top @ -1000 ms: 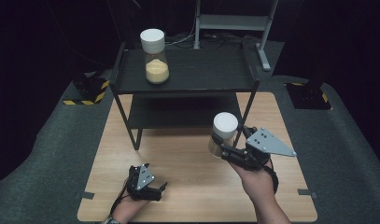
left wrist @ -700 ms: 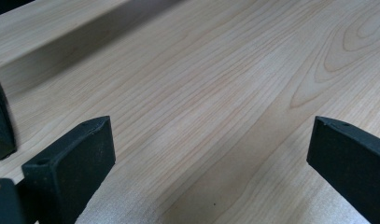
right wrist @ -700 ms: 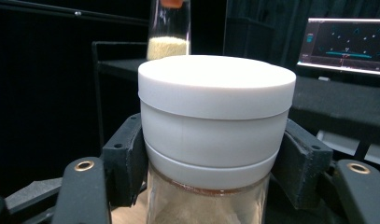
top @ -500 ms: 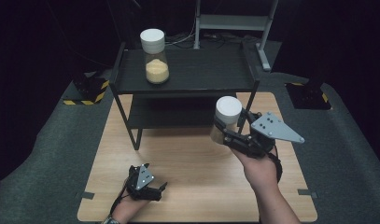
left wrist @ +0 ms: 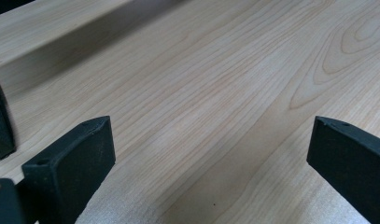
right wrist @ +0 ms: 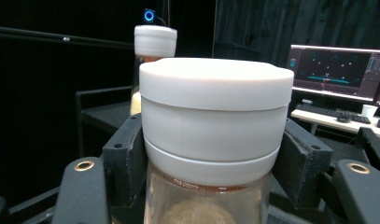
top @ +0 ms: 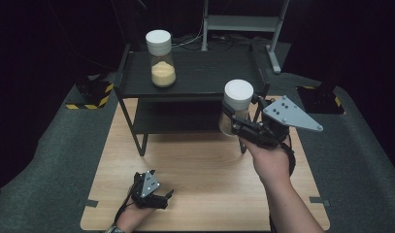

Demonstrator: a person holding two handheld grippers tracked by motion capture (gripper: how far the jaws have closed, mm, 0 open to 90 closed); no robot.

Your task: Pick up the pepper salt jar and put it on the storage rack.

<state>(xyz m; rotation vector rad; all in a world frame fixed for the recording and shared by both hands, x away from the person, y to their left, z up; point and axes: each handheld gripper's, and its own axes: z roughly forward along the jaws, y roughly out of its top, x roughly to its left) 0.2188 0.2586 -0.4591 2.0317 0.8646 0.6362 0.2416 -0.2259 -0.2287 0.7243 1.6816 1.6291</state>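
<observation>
My right gripper (top: pixel 234 121) is shut on a clear jar with a white lid (top: pixel 238 96), held upright in the air beside the right front corner of the black shelf (top: pixel 200 77). In the right gripper view the held jar (right wrist: pixel 215 121) sits between both jaws, which clamp it just under the lid. A second white-lidded jar (top: pixel 160 58) with yellow powder stands on the shelf's top left, also seen as the far jar (right wrist: pixel 155 42). My left gripper (top: pixel 161 196) rests low on the wooden table (top: pixel 200 165) near its front left, open, with bare wood (left wrist: pixel 201 116) between its jaws.
The shelf has a lower tier (top: pixel 175 116) under the top board and thin black legs (top: pixel 137 136) on the table. Grey carpet (top: pixel 54 155) surrounds the table. A monitor (right wrist: pixel 337 70) and keyboard sit far behind in the right gripper view.
My right gripper has lifted the jar and carried it up and away from the person, toward the shelf's right front corner. The left gripper has stayed put.
</observation>
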